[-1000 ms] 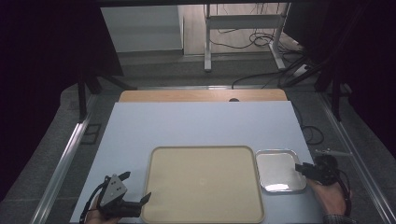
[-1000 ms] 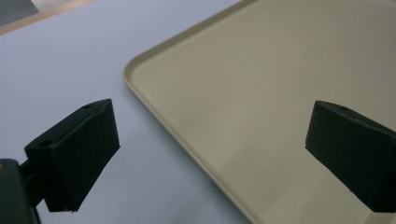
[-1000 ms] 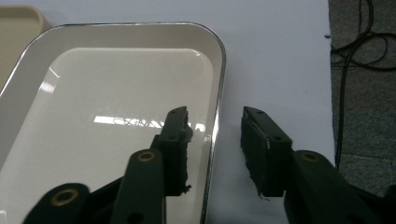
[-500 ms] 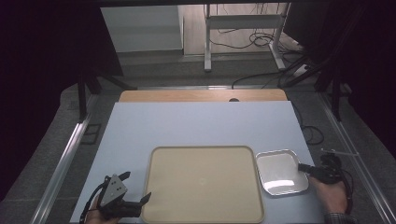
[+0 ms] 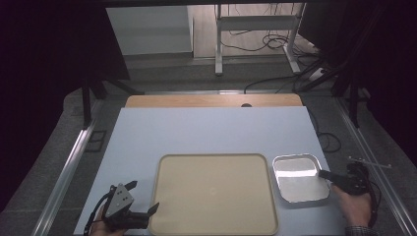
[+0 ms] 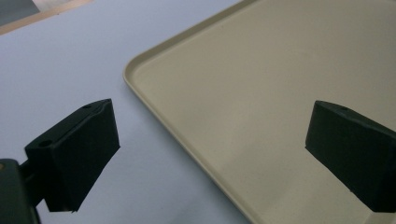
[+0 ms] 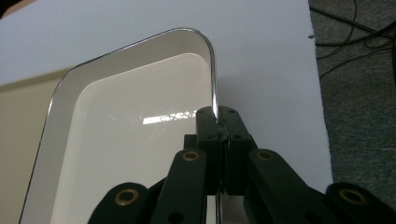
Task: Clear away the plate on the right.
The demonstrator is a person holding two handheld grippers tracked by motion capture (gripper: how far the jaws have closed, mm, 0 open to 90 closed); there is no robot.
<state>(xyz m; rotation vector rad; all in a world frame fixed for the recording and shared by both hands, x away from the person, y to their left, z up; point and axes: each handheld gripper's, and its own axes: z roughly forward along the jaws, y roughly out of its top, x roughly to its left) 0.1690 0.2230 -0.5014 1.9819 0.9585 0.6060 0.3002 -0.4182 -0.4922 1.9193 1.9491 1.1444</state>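
So the right gripper (image 7: 217, 122) is clamped on the rim of the metal pan (image 5: 299, 178), which lies on the table (image 5: 206, 132) at 3 o'clock of the tray (image 5: 214, 191), just beside it. Left gripper (image 5: 142, 200) hangs wide apart at the tray's 8 o'clock corner, w/ nothing inside. Grasp looks done; moving the pan is prob. left.

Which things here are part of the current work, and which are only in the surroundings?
In the work:
- metal pan, its rim clamped by the right gripper
- beige tray, beside the open left gripper

Only around:
- wooden board at the table's far edge
- cables on the floor
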